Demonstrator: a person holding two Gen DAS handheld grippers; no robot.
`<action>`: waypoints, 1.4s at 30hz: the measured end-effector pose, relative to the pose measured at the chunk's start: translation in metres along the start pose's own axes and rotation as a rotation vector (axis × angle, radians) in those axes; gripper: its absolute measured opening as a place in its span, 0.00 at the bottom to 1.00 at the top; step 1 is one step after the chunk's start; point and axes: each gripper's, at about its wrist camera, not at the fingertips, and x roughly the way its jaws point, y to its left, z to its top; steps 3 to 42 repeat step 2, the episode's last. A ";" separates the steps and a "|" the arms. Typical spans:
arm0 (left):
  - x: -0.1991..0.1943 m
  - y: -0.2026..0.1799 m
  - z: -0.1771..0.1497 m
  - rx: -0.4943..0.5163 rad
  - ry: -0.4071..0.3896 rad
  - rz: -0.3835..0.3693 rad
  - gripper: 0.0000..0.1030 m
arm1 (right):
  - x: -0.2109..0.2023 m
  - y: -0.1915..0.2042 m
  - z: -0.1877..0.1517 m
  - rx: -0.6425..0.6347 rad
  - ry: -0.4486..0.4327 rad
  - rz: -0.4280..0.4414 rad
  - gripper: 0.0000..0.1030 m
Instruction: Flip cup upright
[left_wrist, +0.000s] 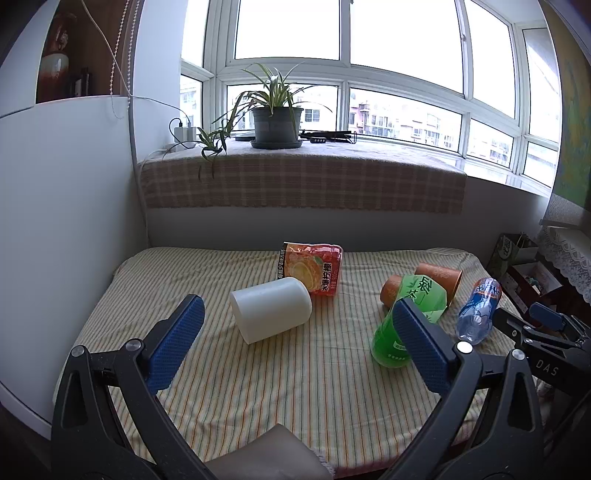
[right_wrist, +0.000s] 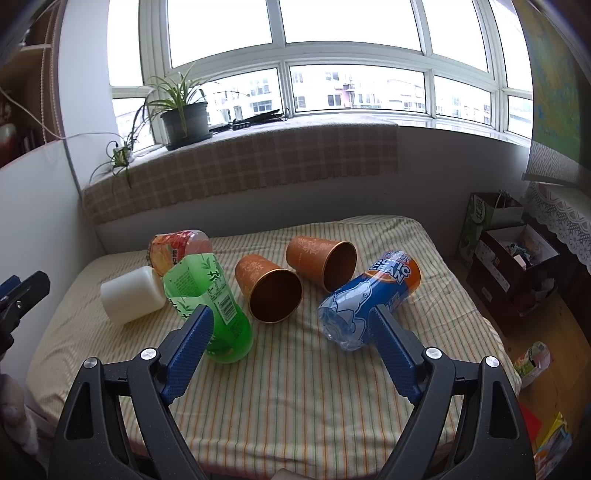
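We read the nearer orange cup (right_wrist: 269, 291) as the likeliest target, though a second orange cup (right_wrist: 322, 261) lies just behind it. It rests on its side on the striped cloth (right_wrist: 295, 387), straight ahead of our right gripper (right_wrist: 291, 354) and between its fingers' lines, mouth toward us, long axis running away. Jaws stand wide, empty. Our left gripper (left_wrist: 295, 347), also wide, faces the white cup (left_wrist: 271, 309) instead.

Left gripper (left_wrist: 295, 332): jaws spread wide, blue pads at 8 and 4 o'clock of its view, holding nothing. Right gripper (right_wrist: 291, 345): jaws likewise wide apart, nothing held; it also shows at 3 o'clock in the left wrist view.
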 end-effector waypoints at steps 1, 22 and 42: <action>0.000 0.000 0.000 0.000 0.001 0.000 1.00 | 0.000 0.000 0.000 0.001 0.001 0.000 0.83; 0.000 0.000 0.000 0.001 0.002 0.000 1.00 | 0.000 0.000 0.000 0.002 0.003 0.000 0.83; 0.000 0.000 0.000 0.001 0.002 0.000 1.00 | 0.000 0.000 0.000 0.002 0.003 0.000 0.83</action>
